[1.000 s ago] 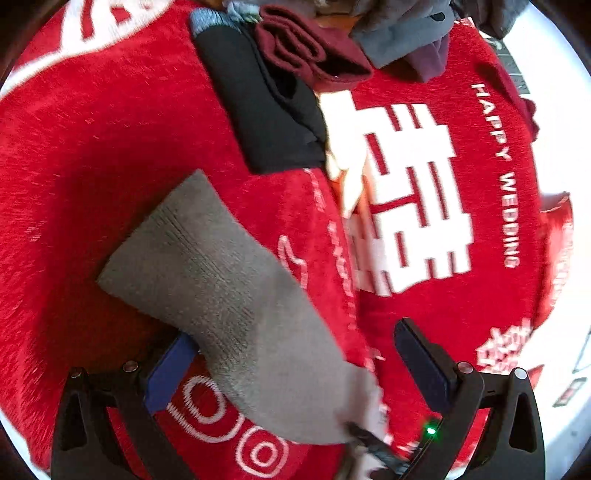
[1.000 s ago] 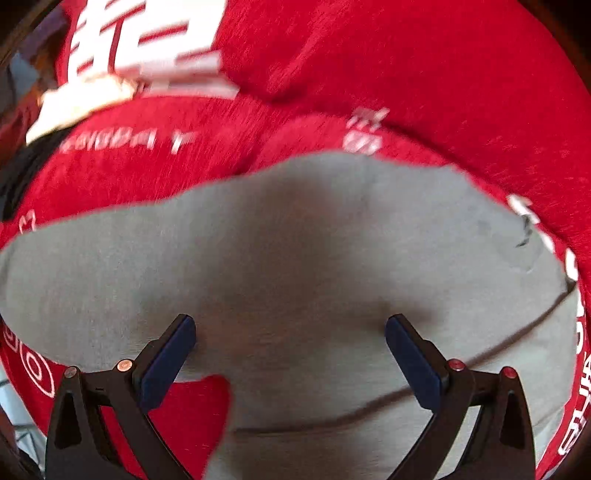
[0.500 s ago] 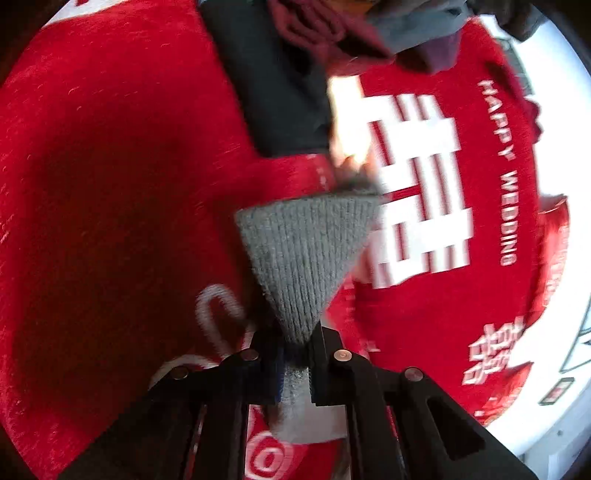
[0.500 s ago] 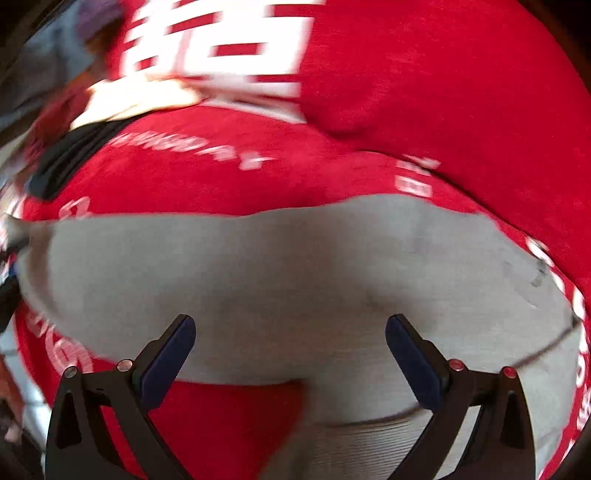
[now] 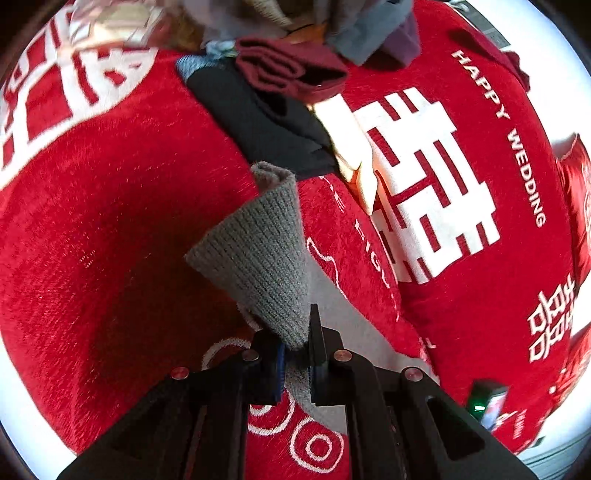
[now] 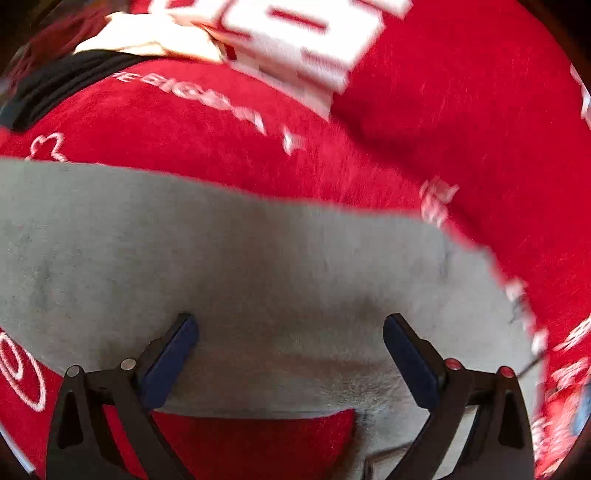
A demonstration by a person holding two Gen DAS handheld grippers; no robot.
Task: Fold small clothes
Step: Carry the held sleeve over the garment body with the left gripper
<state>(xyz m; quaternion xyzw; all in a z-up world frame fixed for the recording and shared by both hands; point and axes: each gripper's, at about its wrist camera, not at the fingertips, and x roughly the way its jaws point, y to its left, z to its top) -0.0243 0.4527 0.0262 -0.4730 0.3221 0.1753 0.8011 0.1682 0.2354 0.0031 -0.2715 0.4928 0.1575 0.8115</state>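
Note:
A grey knitted sock (image 5: 258, 258) lies on a red wedding-print cloth (image 5: 110, 221). My left gripper (image 5: 295, 354) is shut on the sock's ribbed cuff end and holds it lifted, the cuff standing up ahead of the fingers. In the right wrist view the sock's smooth grey body (image 6: 258, 277) stretches flat across the cloth from left to right. My right gripper (image 6: 290, 339) is open just above the sock's middle, its blue-padded fingers (image 6: 170, 354) on either side, holding nothing.
Folded clothes lie at the far side: a black piece (image 5: 266, 122), a maroon piece (image 5: 291, 70), a cream piece (image 5: 351, 147) and grey-blue garments (image 5: 369, 26). The cloth's white edge and floor show at the right (image 5: 576, 92).
My left gripper closed on the sock's cuff and lifted it, so the cuff now stands up. The right gripper stayed open and shifted slightly over the sock's body.

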